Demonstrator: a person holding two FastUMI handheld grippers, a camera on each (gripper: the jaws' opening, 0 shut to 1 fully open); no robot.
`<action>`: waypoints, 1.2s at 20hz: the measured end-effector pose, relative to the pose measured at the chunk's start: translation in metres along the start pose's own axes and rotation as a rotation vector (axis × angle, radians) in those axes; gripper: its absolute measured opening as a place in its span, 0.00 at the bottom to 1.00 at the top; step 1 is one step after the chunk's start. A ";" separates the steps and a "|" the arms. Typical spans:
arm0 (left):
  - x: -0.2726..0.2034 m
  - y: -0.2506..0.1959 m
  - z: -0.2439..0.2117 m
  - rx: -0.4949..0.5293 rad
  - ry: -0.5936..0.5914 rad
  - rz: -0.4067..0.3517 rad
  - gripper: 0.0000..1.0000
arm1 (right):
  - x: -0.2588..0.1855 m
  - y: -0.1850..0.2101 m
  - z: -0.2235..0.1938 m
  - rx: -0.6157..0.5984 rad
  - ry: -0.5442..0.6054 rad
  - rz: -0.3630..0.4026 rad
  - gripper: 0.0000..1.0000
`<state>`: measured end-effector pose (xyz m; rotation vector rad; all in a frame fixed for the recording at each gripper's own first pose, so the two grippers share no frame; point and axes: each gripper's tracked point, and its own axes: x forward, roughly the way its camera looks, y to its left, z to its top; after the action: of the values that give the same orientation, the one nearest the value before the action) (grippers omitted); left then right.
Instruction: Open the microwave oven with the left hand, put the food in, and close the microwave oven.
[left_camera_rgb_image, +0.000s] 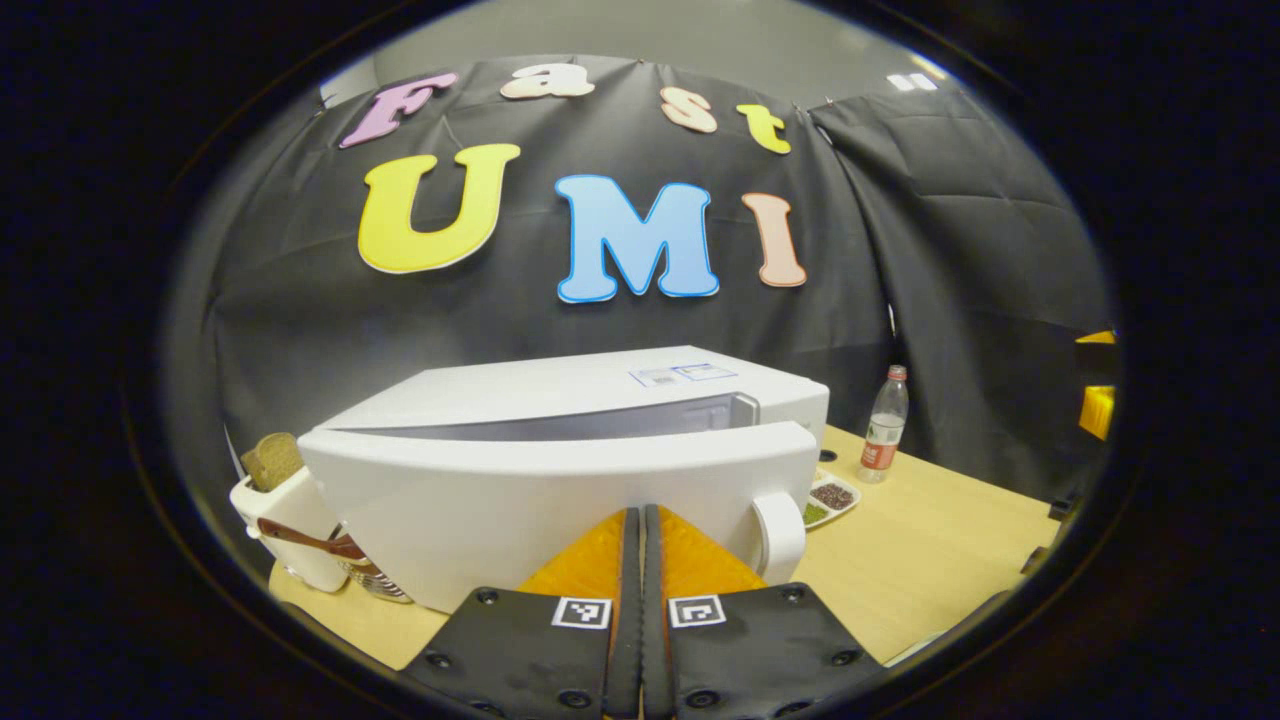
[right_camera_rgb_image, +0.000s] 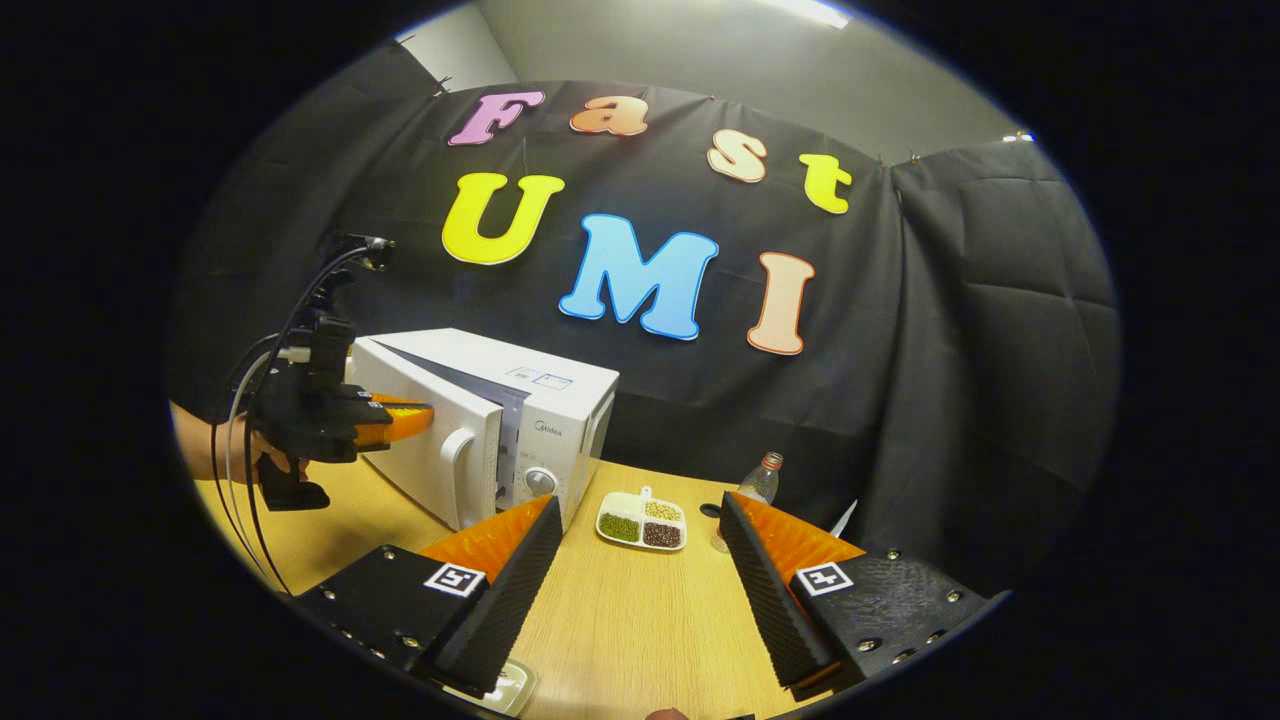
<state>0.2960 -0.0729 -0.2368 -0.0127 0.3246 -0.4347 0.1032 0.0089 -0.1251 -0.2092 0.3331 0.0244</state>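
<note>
The white microwave (left_camera_rgb_image: 600, 385) stands on the wooden table (left_camera_rgb_image: 930, 560), its door (left_camera_rgb_image: 540, 490) ajar by a narrow gap along the top edge. My left gripper (left_camera_rgb_image: 640, 518) is shut, fingers pressed together with nothing between them, tips against the door's outer face left of the handle (left_camera_rgb_image: 780, 535). In the right gripper view a hand holds that left gripper (right_camera_rgb_image: 415, 418) at the microwave door (right_camera_rgb_image: 440, 445). My right gripper (right_camera_rgb_image: 640, 508) hovers open over the table with nothing in it. The inside of the microwave is hidden.
A white divided dish of beans (right_camera_rgb_image: 640, 522) and a plastic bottle (right_camera_rgb_image: 755, 490) sit right of the microwave. A toaster with bread (left_camera_rgb_image: 275, 490) and a wooden-handled utensil (left_camera_rgb_image: 305, 540) stand left of it. A white object (right_camera_rgb_image: 500, 690) lies under my right gripper.
</note>
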 end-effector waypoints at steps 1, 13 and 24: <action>0.005 0.000 0.002 0.003 0.001 0.002 0.07 | 0.000 -0.002 -0.001 0.001 0.000 -0.001 0.97; 0.039 0.004 0.011 -0.073 -0.008 0.093 0.07 | -0.009 -0.054 0.005 0.024 -0.032 -0.076 0.97; 0.023 -0.006 0.034 -0.040 -0.032 0.155 0.07 | -0.016 -0.050 0.009 0.025 -0.060 -0.004 0.97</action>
<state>0.3235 -0.0899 -0.2115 -0.0337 0.3002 -0.2744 0.0940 -0.0384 -0.1015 -0.1839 0.2734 0.0228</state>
